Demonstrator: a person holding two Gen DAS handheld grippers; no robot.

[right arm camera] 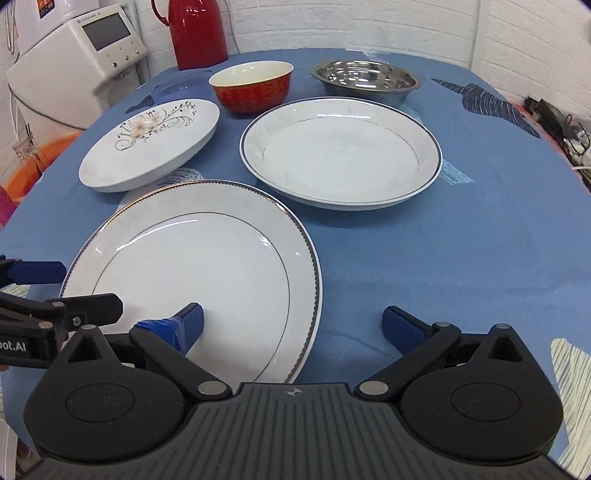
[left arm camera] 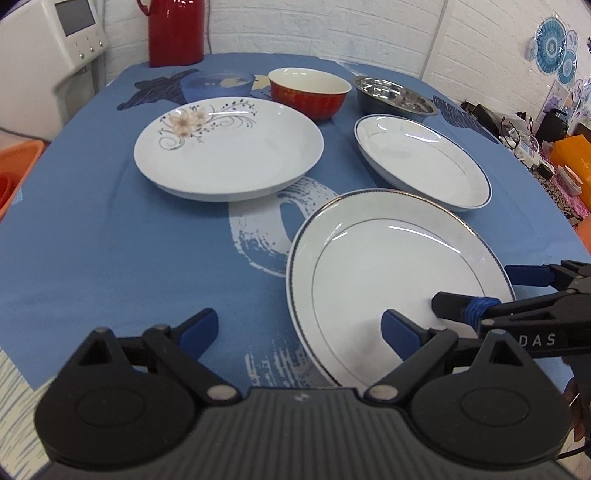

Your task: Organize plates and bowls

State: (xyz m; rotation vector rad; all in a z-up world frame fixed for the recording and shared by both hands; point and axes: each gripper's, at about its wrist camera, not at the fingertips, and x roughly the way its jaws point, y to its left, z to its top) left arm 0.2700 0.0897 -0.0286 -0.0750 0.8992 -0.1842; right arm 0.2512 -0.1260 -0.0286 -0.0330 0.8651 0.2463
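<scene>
I am holding my left gripper (left arm camera: 299, 328) with its 2 fingers spread wide, pinching nothing, its right finger hanging over the near flat white plate with a dark beaded rim (left arm camera: 399, 284). My right gripper (right arm camera: 293, 325) is spread just as wide, its left finger over that plate. Beyond are lying a white floral plate (right arm camera: 147, 144), a deep white blue-rimmed plate (right arm camera: 340, 151), a red bowl (right arm camera: 251, 86) and a steel bowl (right arm camera: 365, 79) on the blue tablecloth (right arm camera: 443, 240).

Red thermos (right arm camera: 197, 33) at table's far edge; white appliance (right arm camera: 85, 62) beside blue tablecloth (right arm camera: 461, 229); orange bin (left arm camera: 14, 173) left.
</scene>
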